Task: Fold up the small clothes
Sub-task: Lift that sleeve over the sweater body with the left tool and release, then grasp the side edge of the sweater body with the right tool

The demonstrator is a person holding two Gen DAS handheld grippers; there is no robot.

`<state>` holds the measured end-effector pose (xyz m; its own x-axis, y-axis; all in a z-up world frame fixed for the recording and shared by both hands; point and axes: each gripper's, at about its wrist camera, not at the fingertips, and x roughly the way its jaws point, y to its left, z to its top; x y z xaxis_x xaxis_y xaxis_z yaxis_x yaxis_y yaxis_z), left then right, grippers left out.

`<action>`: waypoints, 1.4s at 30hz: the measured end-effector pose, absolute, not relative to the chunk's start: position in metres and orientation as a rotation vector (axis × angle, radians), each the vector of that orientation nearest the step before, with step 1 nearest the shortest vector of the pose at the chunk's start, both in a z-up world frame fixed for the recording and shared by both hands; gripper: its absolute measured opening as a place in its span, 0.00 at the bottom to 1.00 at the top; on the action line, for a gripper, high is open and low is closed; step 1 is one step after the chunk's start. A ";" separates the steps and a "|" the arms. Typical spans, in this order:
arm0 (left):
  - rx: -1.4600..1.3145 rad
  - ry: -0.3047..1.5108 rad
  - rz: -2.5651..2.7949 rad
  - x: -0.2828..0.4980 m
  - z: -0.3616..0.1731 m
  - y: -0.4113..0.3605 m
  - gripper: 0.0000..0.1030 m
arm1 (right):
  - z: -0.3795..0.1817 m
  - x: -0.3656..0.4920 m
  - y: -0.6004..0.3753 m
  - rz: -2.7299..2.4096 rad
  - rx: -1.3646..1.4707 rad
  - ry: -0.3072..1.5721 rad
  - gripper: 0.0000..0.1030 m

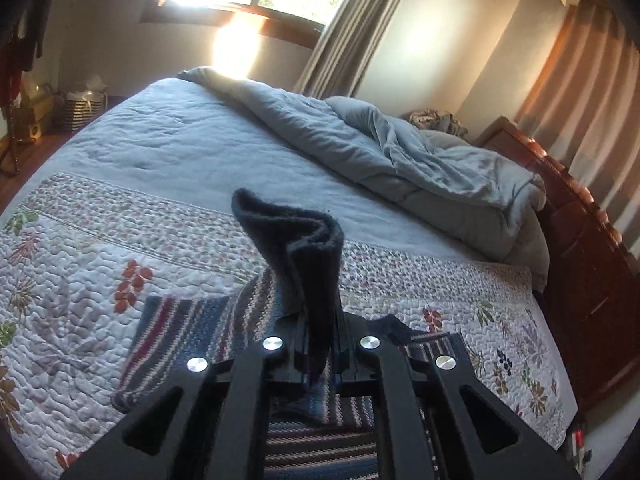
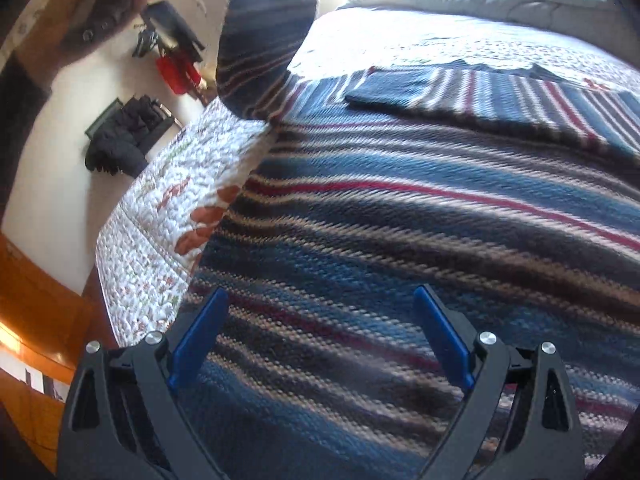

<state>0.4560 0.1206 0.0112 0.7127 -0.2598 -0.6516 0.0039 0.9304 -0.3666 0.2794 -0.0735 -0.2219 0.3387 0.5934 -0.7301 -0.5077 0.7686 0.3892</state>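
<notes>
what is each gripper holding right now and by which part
The left gripper is shut on the dark cuff end of the striped sweater, lifted off the bed. The right gripper is open, holding nothing.

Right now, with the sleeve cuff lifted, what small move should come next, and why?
Probably carry the dark cuff across and lay it on the striped sweater. The left hand-held gripper is shut on the cuff, the sleeve hangs raised, and the right hand-held gripper is open just over the body.
</notes>
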 end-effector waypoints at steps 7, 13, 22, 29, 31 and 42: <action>-0.258 0.837 -0.192 0.470 -0.045 0.021 0.07 | -0.221 0.285 -0.108 0.695 0.192 1.010 0.90; -0.219 0.883 -0.192 0.476 -0.103 -0.042 0.07 | -0.216 0.282 -0.135 0.693 0.233 0.992 0.90; -0.159 0.959 -0.211 0.470 -0.172 -0.088 0.11 | -0.197 0.270 -0.146 0.726 0.211 0.908 0.90; -0.174 0.935 -0.387 0.451 -0.154 -0.076 0.83 | -0.191 0.271 -0.156 0.795 0.275 0.870 0.90; -0.206 0.923 -0.393 0.440 -0.144 -0.059 0.89 | -0.198 0.280 -0.164 0.807 0.354 0.910 0.90; -0.370 0.754 -0.254 0.324 -0.159 0.045 0.92 | -0.191 0.387 -0.227 0.720 0.930 0.985 0.83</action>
<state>0.3240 0.0445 -0.1593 0.7031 -0.3535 -0.6170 0.0921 0.9056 -0.4139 0.3869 -0.2274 -0.1909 0.3909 0.8439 -0.3676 -0.0939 0.4339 0.8961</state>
